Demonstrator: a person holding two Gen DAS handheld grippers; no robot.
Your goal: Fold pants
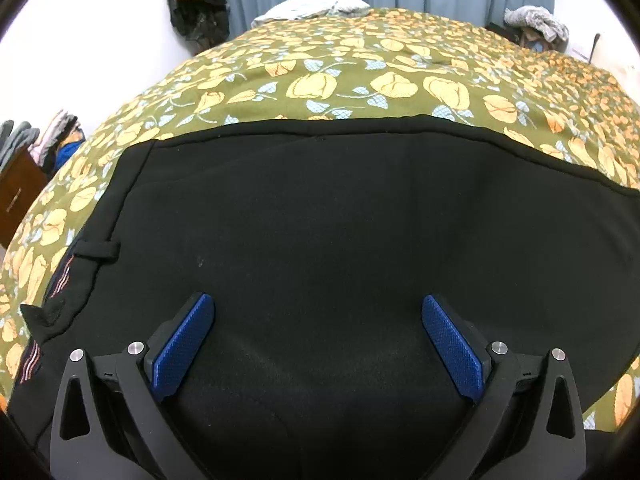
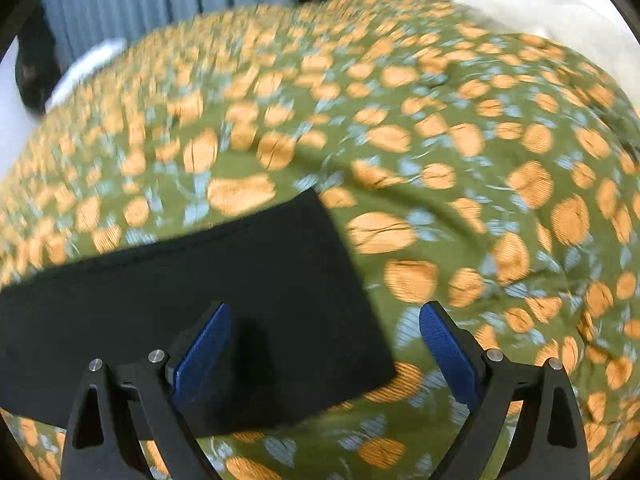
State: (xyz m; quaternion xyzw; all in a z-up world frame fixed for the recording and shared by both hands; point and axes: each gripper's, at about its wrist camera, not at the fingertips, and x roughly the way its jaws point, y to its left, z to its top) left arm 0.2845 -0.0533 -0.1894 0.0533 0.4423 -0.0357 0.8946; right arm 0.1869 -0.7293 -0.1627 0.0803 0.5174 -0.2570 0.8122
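Left wrist: one black pants (image 1: 320, 220) under wide left claw (image 1: 318, 308) (right claw (image 2: 324, 316) wide too).

Matt black cloth pants (image 1: 320, 220) lie on a woven floral cotton-look bedspread (image 1: 360, 72)

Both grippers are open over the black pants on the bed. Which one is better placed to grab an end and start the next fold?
Probably the right gripper: its open fingers straddle the leg end of the pants, edge and corner between them. The left gripper hangs over the broad middle, no edge between its fingers.
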